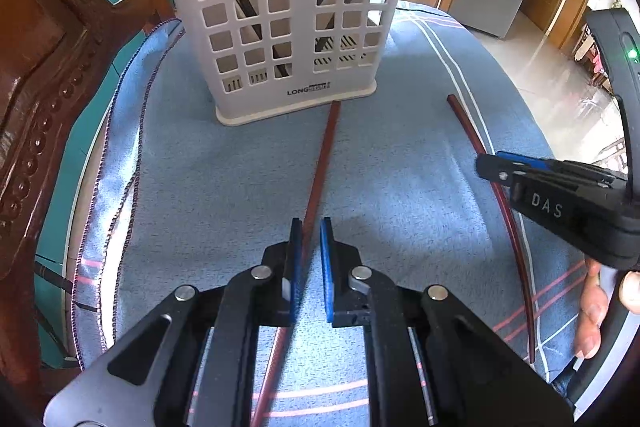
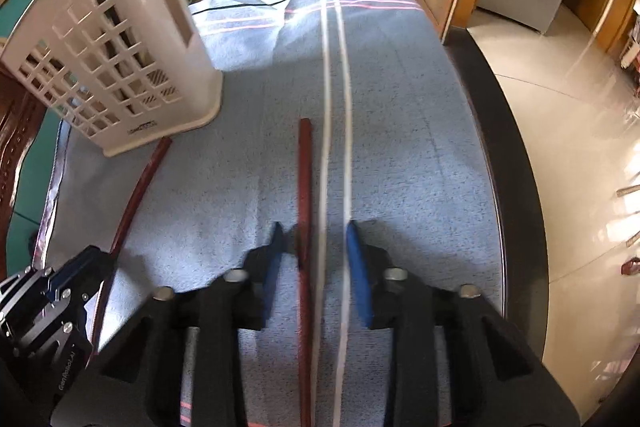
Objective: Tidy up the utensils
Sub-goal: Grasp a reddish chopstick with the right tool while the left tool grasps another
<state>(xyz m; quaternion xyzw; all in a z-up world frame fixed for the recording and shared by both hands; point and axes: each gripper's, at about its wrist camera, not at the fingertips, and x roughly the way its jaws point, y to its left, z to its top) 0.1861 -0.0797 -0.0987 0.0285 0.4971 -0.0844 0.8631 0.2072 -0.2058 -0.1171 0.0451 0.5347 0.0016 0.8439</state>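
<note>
Between each gripper's fingers point(image 1: 295, 259) lies 1 chopstick point(image 1: 320, 163).

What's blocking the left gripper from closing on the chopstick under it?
Nothing visible. The left gripper is open, its pads straddling the left chopstick on the blue towel, with bare cloth either side.

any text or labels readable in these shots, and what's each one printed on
"LONG", followed by a dark block too blurred to read: base of the utensil basket.
"DAS": side of the right gripper.
Sideways print on the left gripper, and the basket label in the right wrist view: too small to read.
</note>
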